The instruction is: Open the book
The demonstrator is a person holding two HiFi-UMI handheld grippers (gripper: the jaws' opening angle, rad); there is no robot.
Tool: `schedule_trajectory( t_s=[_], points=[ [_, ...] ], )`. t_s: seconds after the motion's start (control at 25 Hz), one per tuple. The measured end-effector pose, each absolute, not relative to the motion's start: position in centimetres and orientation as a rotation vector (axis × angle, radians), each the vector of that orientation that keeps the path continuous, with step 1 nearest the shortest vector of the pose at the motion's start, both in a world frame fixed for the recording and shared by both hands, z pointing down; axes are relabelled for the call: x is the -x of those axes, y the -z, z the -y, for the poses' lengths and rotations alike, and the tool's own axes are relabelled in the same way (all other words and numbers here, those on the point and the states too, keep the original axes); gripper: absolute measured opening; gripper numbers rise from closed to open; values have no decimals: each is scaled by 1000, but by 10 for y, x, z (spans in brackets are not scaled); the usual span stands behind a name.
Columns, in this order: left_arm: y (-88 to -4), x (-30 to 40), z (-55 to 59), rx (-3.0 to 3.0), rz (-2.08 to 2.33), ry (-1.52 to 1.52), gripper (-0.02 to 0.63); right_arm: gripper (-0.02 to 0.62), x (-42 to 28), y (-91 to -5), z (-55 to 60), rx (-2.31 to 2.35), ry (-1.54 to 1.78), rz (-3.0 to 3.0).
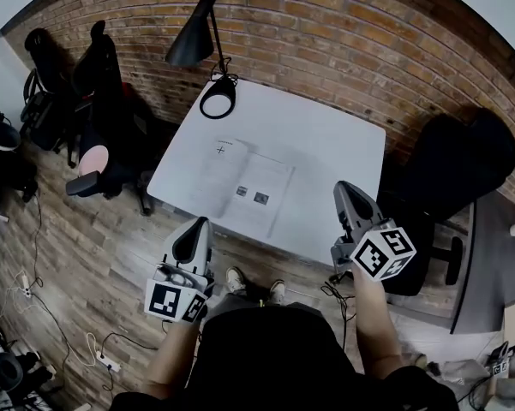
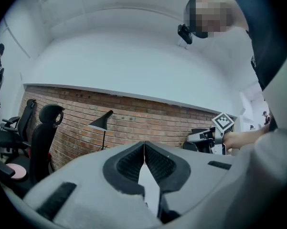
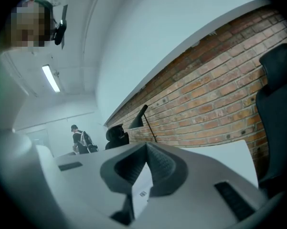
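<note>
The book [image 1: 240, 185] lies open and flat on the white table [image 1: 326, 135], its pages showing two small pictures. My left gripper [image 1: 197, 227] is held up over the table's near edge, short of the book, and its jaws meet at the tips [image 2: 144, 144] with nothing between them. To the right of the book my right gripper [image 1: 346, 188] hovers above the table's near right part, also shut and empty [image 3: 146, 147]. A strip of printed white page [image 3: 142, 191] shows below its closed tips. The right gripper [image 2: 203, 138] also appears in the left gripper view.
A black desk lamp [image 1: 197, 37] stands at the table's far left corner against the brick wall [image 1: 343, 41]. Black office chairs [image 1: 98, 75] are at the left and another chair [image 1: 463, 169] at the right. A person [image 3: 81, 140] stands far off.
</note>
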State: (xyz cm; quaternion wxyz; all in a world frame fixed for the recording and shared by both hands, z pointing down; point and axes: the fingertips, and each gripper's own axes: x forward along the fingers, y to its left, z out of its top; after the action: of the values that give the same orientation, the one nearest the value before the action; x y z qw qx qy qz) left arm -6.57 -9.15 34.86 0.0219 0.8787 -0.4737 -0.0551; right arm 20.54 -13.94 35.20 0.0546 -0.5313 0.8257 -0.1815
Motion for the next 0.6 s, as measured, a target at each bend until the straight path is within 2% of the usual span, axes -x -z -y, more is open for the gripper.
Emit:
schedule_trajectory(
  t_s=[0.6],
  points=[
    [-316, 92, 84, -2759, 1616, 189, 25, 14, -190, -287, 94, 1682, 36, -2637]
  ],
)
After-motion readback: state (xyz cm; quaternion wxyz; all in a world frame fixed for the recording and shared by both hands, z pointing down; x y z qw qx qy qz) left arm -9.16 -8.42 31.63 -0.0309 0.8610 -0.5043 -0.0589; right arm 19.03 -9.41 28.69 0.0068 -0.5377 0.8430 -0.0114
